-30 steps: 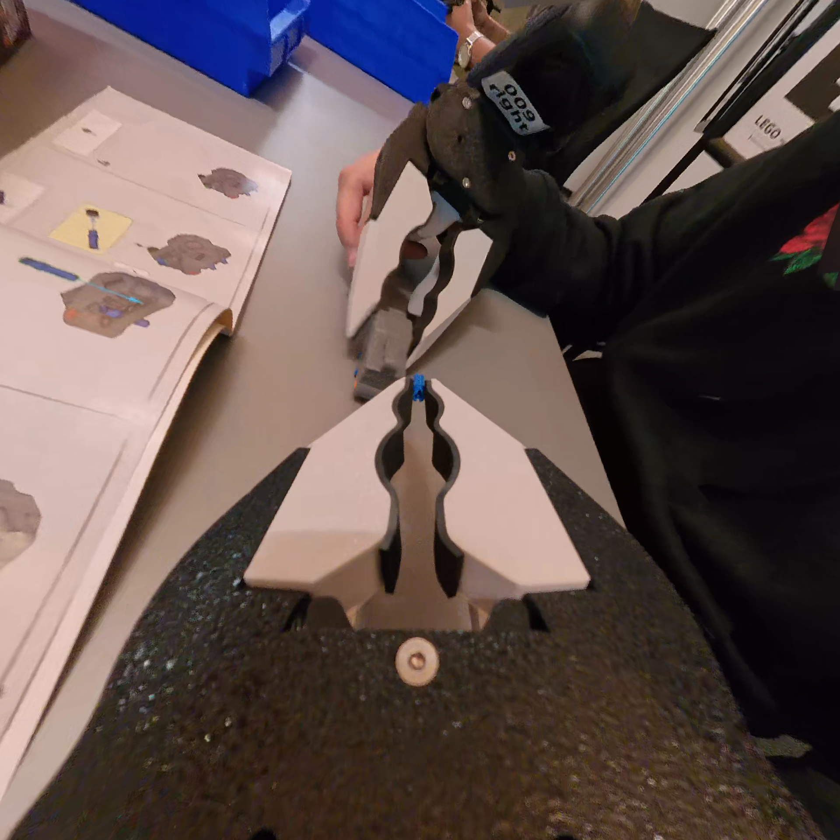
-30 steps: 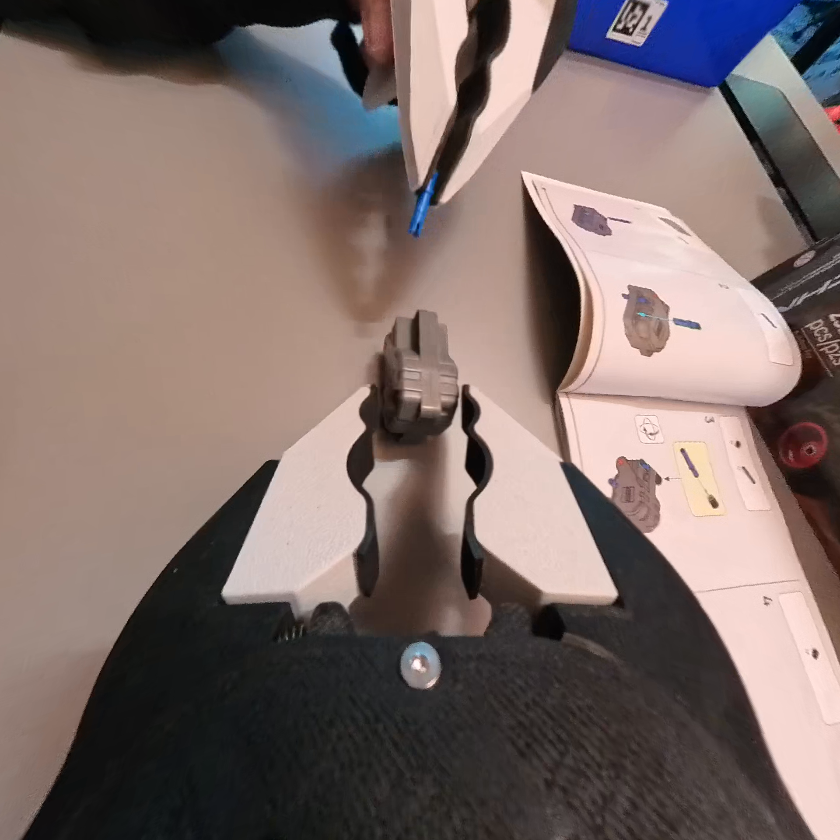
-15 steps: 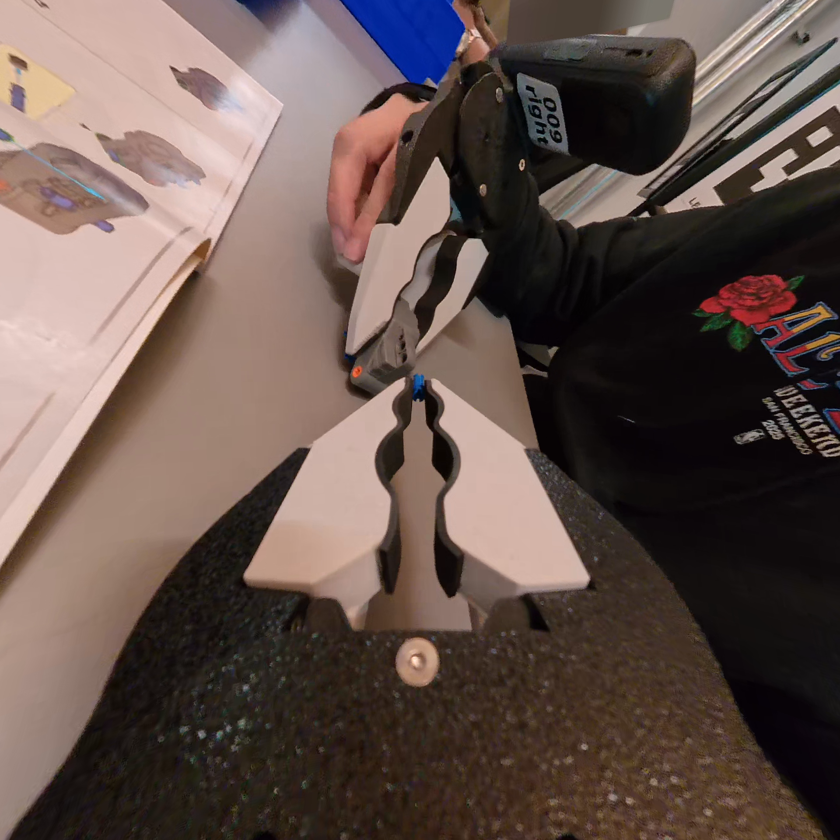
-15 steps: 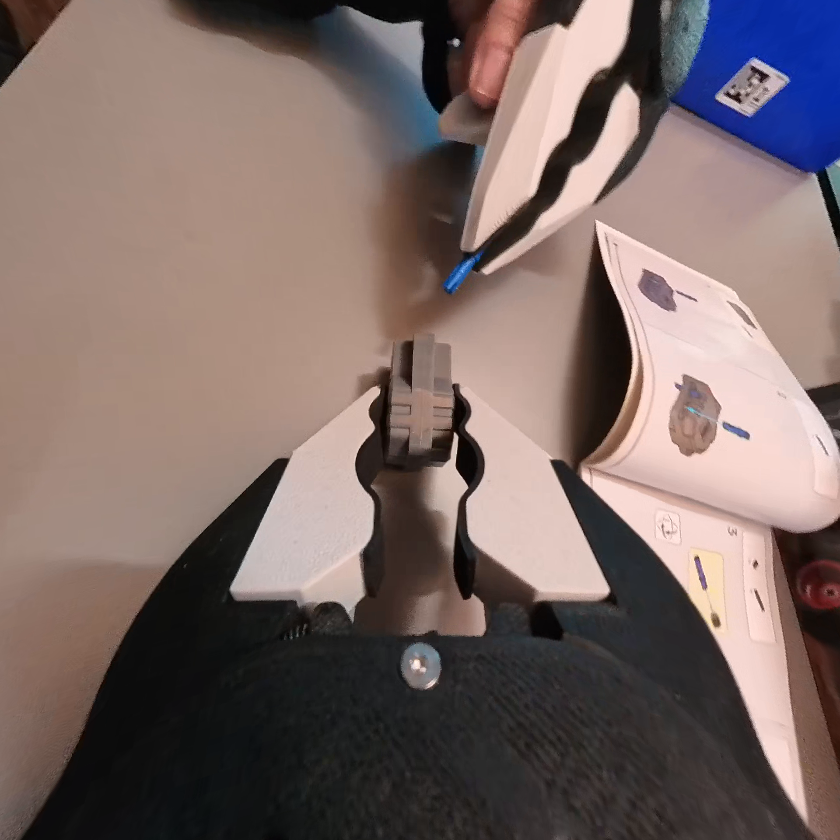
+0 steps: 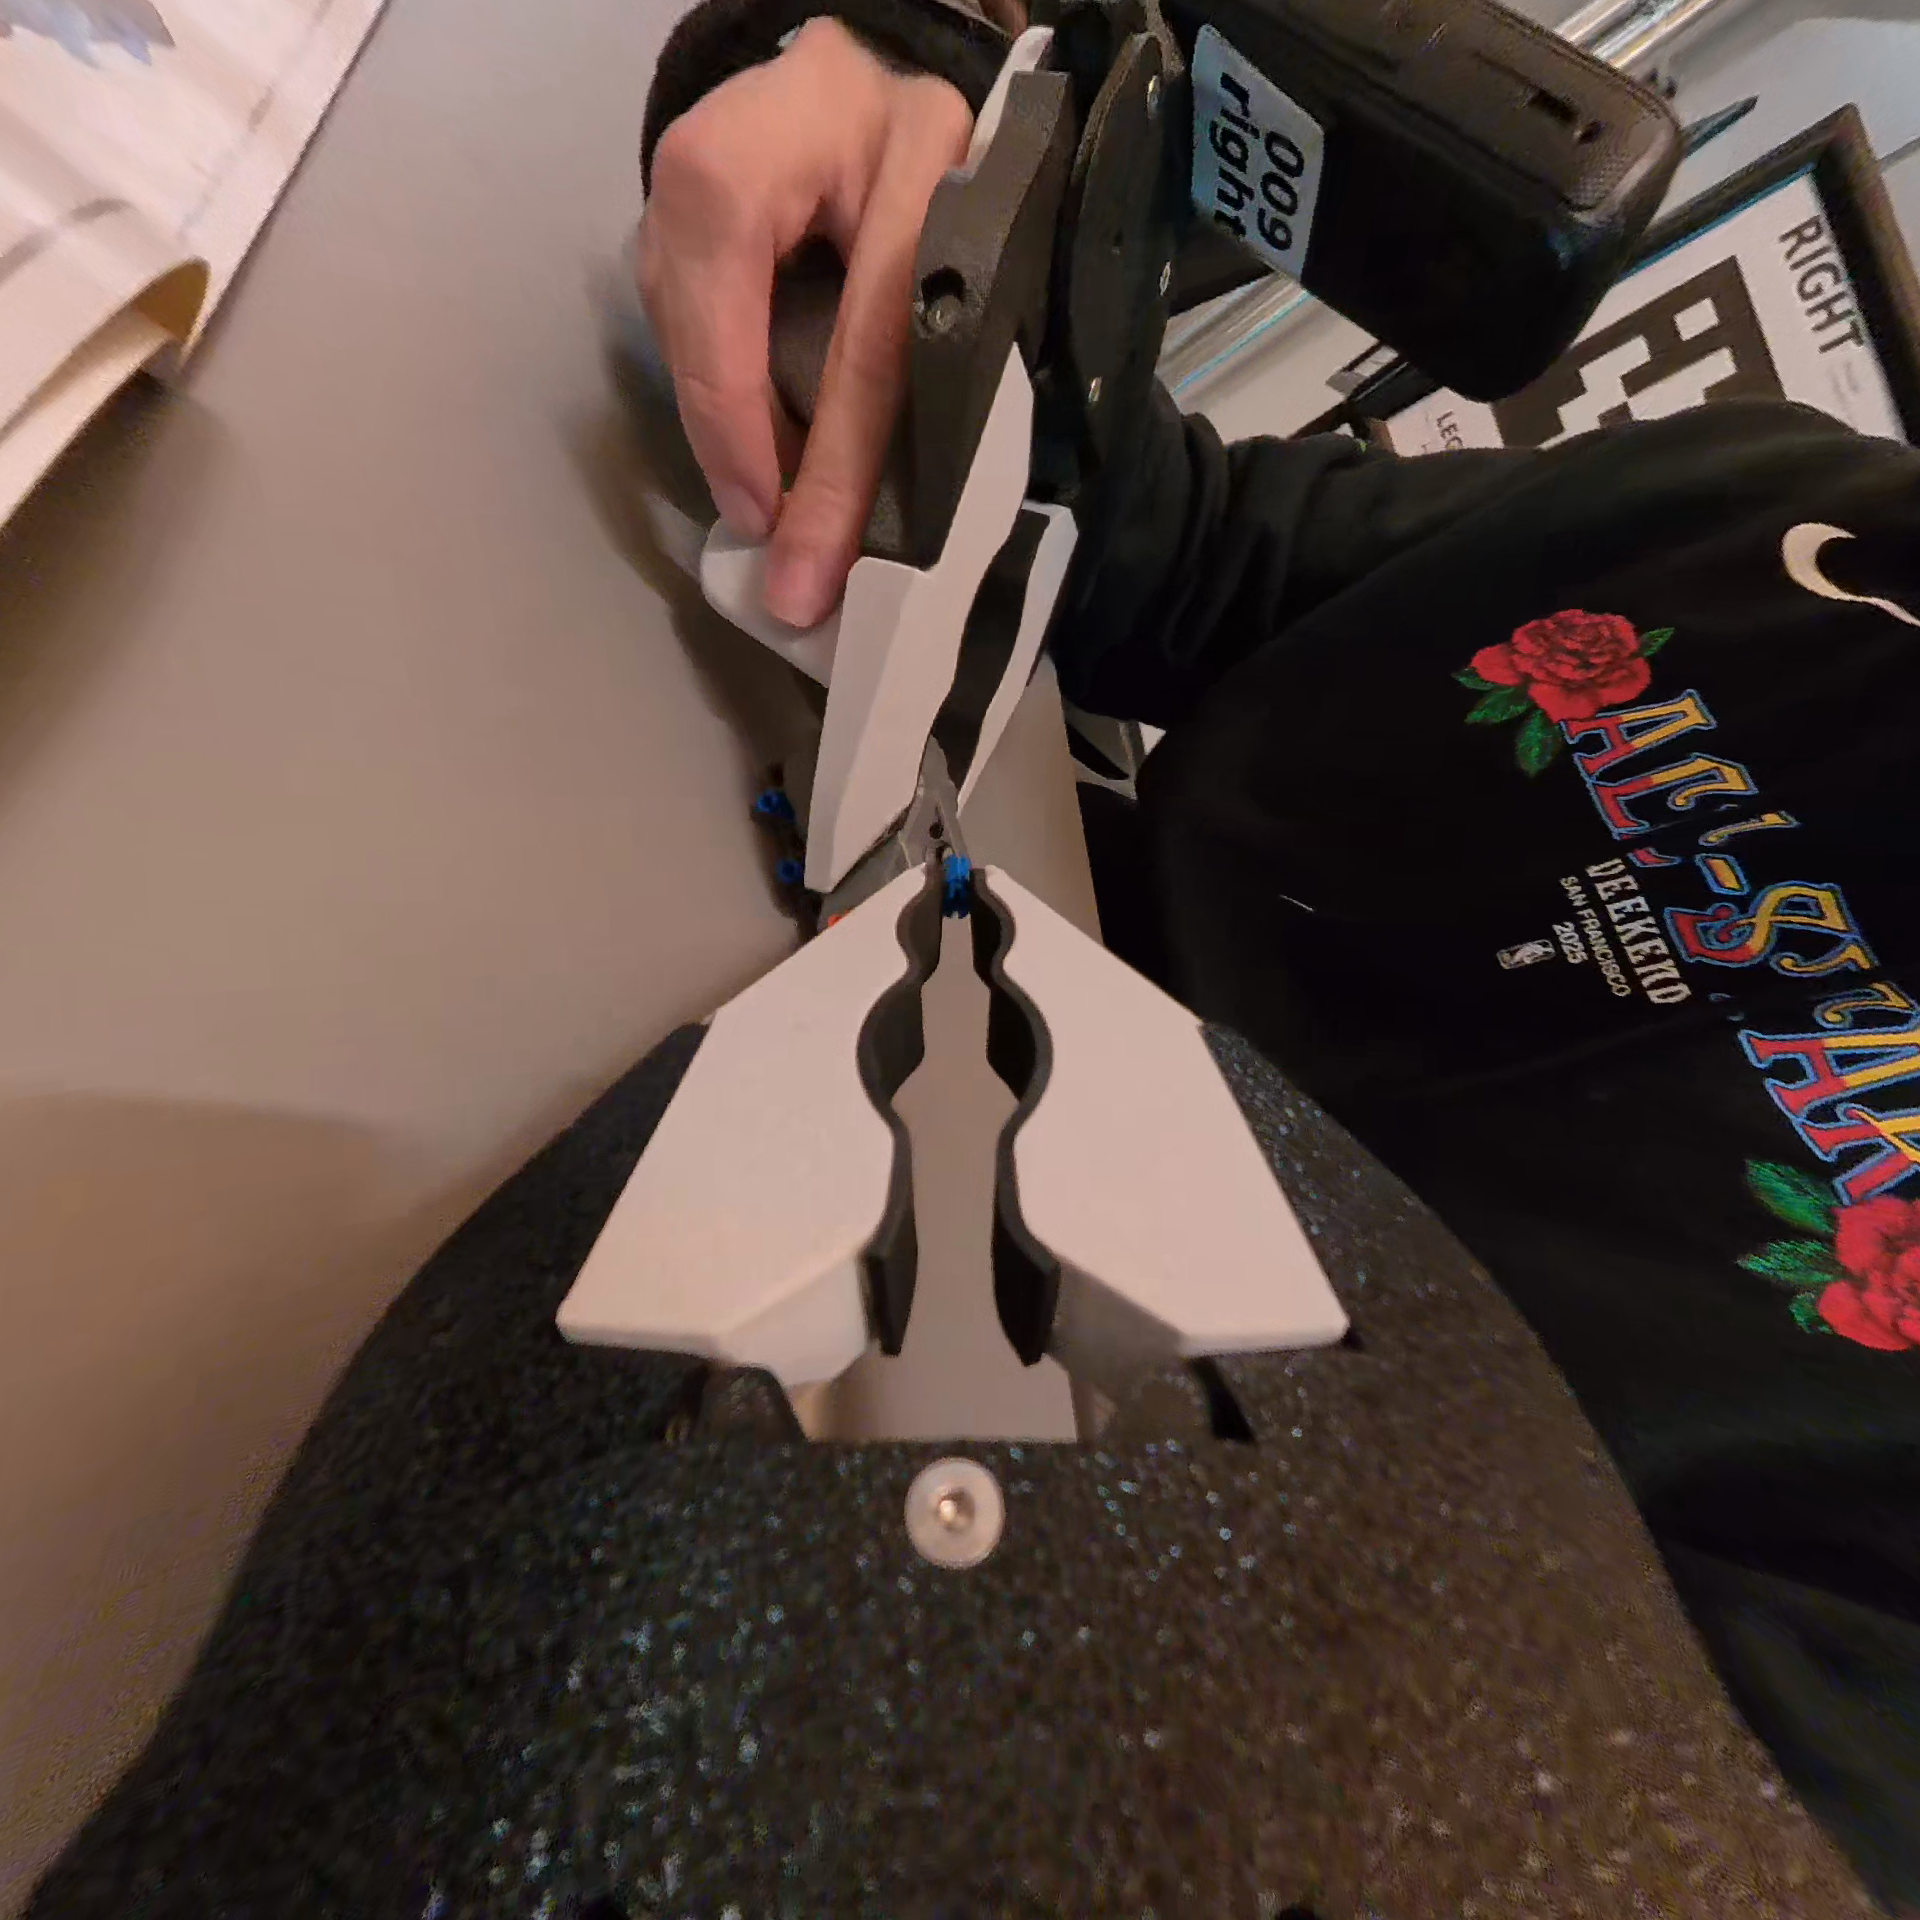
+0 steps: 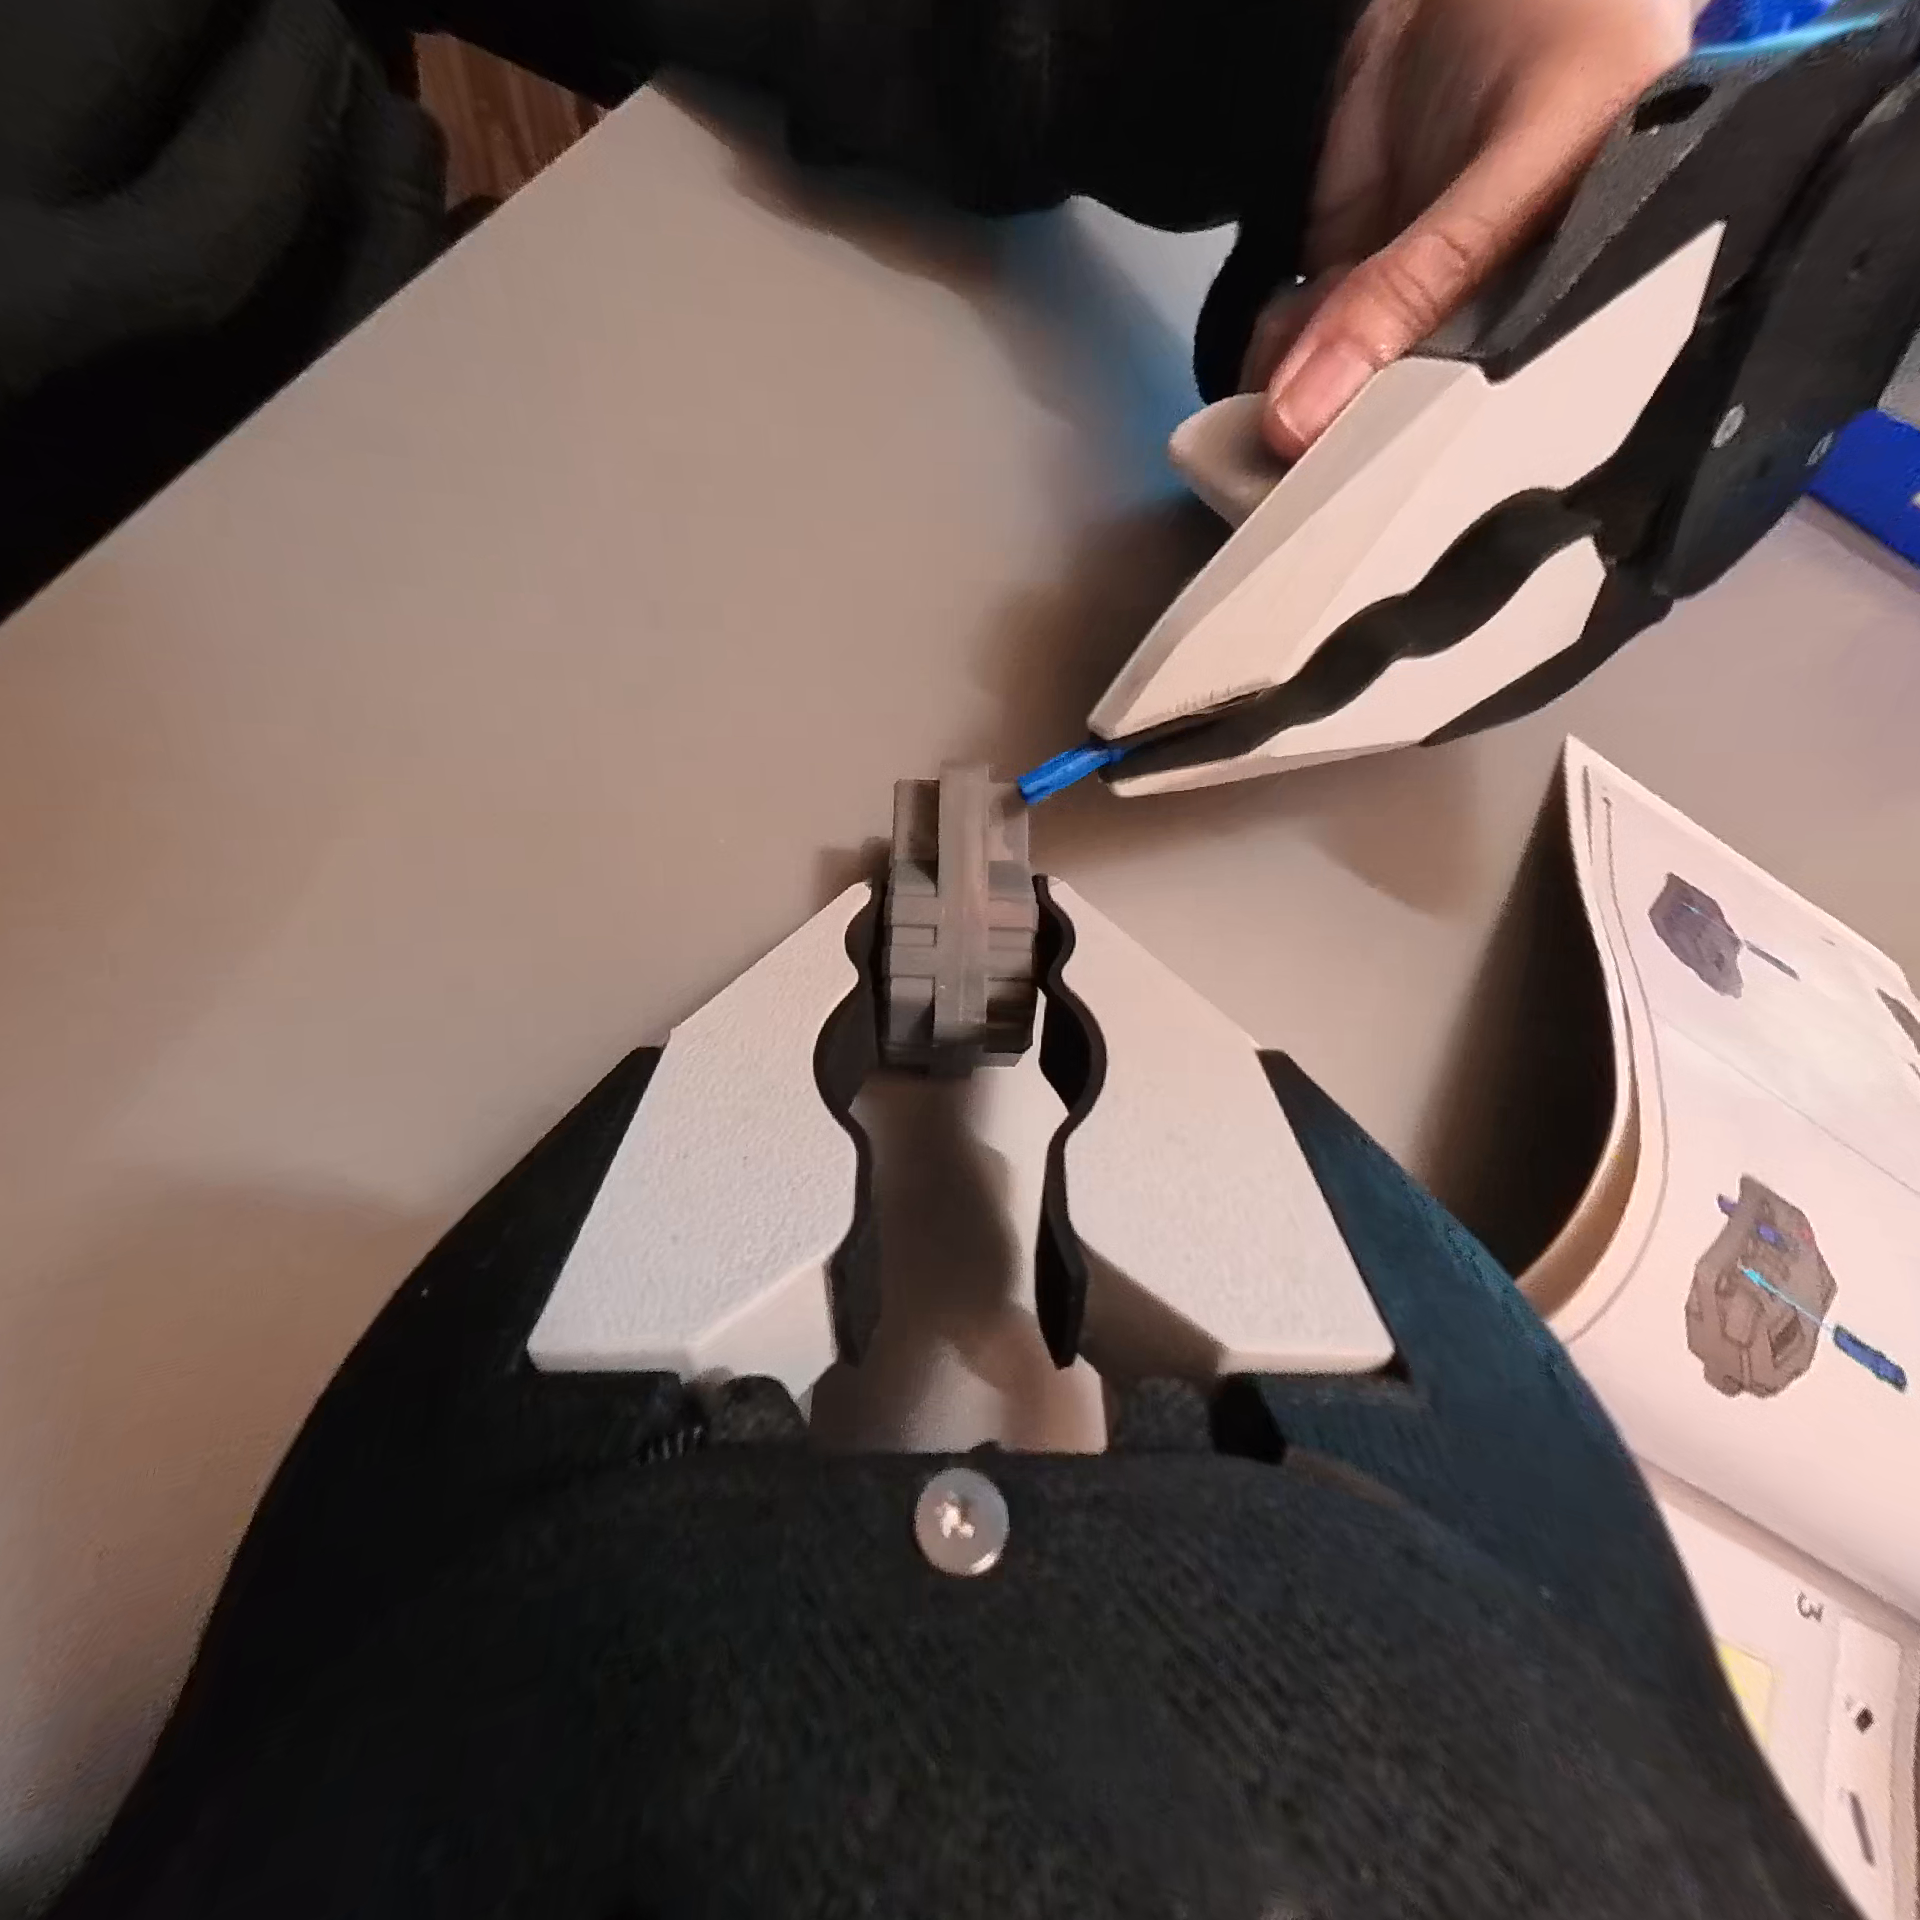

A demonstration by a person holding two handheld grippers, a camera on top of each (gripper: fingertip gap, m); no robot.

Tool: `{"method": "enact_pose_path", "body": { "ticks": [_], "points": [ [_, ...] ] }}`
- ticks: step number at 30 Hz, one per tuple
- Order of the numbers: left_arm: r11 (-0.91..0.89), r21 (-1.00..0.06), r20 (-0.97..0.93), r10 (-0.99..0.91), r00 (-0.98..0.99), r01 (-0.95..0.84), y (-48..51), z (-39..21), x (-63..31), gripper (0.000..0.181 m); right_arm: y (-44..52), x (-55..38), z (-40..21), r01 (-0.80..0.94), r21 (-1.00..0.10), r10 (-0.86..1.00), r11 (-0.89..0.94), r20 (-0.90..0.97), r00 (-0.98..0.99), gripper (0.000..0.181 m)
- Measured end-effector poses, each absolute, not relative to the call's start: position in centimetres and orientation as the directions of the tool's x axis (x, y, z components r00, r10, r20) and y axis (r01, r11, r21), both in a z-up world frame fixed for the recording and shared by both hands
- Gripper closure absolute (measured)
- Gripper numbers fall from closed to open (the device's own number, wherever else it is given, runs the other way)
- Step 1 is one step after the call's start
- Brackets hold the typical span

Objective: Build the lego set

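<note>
My right gripper (image 6: 951, 914) is shut on a grey lego assembly (image 6: 961, 935) and holds it above the table. My left gripper (image 5: 954, 902) is shut on a small blue pin (image 5: 954, 894). In the right wrist view the left gripper (image 6: 1117, 764) comes in from the upper right, and the blue pin's (image 6: 1060, 774) tip is at the upper right corner of the grey assembly. In the left wrist view the right gripper (image 5: 914, 831) points down at my fingertips, and the grey assembly (image 5: 914, 847) is mostly hidden behind them.
An open instruction booklet (image 6: 1714, 1195) lies on the grey table (image 6: 520, 727) to the right; its corner shows in the left wrist view (image 5: 125, 208). A person in a black printed sweatshirt (image 5: 1507, 935) holds both grippers, a hand (image 5: 769, 312) on each. A blue bin edge (image 6: 1860, 468) is far right.
The two grippers have come together. The blue pin has moved down to the grey assembly's corner, and the right gripper has lifted and tilted the assembly toward it.
</note>
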State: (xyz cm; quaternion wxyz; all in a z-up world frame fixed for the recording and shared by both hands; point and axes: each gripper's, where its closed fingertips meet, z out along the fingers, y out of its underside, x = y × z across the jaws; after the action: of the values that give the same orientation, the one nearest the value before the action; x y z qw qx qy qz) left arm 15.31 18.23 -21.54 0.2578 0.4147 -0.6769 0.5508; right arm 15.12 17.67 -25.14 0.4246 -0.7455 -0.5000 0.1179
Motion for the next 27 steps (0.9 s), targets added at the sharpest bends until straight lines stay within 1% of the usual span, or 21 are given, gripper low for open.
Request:
{"method": "enact_pose_path", "body": {
  "ticks": [4,7,10,12,16,19,22,25,27],
  "points": [
    [0.095,-0.521,0.812,-0.249,-0.527,-0.848,17.8,-21.7,14.5,0.179,17.7,15.4,-24.9,0.698,-0.709,0.845,-0.100,0.309,0.436,0.156],
    [0.111,-0.531,0.796,-0.273,-0.540,-0.840,17.9,-21.8,14.5,0.179,18.0,15.9,-24.7,0.795,-0.603,0.811,-0.057,0.437,0.389,0.157],
    [0.119,-0.545,0.767,-0.327,-0.551,-0.830,18.5,-22.0,14.7,0.179,18.8,16.8,-24.3,0.889,-0.457,0.751,-0.025,0.578,0.319,0.157],
    [0.126,-0.559,0.743,-0.363,-0.563,-0.819,18.9,-22.0,14.8,0.179,19.3,17.3,-23.9,0.926,-0.377,0.704,-0.003,0.657,0.270,0.156],
    [0.148,-0.604,0.656,-0.466,-0.594,-0.783,19.6,-21.9,15.5,0.179,20.0,18.5,-23.0,0.966,-0.257,0.623,-0.001,0.755,0.202,0.156],
    [0.192,-0.627,0.579,-0.533,-0.617,-0.755,20.0,-22.1,15.9,0.179,20.1,18.9,-22.9,0.973,-0.228,0.606,-0.014,0.772,0.190,0.156],
    [0.206,-0.635,0.542,-0.567,-0.620,-0.744,20.2,-22.3,16.3,0.179,20.3,19.4,-23.2,0.982,-0.185,0.596,-0.028,0.786,0.165,0.156],
    [0.230,-0.629,0.513,-0.595,-0.619,-0.743,20.4,-22.6,16.4,0.180,20.1,19.3,-23.1,0.981,-0.192,0.604,-0.035,0.778,0.174,0.156],
    [0.259,-0.621,0.497,-0.600,-0.627,-0.740,20.2,-22.8,16.2,0.179,20.2,19.3,-23.1,0.988,-0.152,0.600,-0.033,0.787,0.141,0.156]
  ]
}}
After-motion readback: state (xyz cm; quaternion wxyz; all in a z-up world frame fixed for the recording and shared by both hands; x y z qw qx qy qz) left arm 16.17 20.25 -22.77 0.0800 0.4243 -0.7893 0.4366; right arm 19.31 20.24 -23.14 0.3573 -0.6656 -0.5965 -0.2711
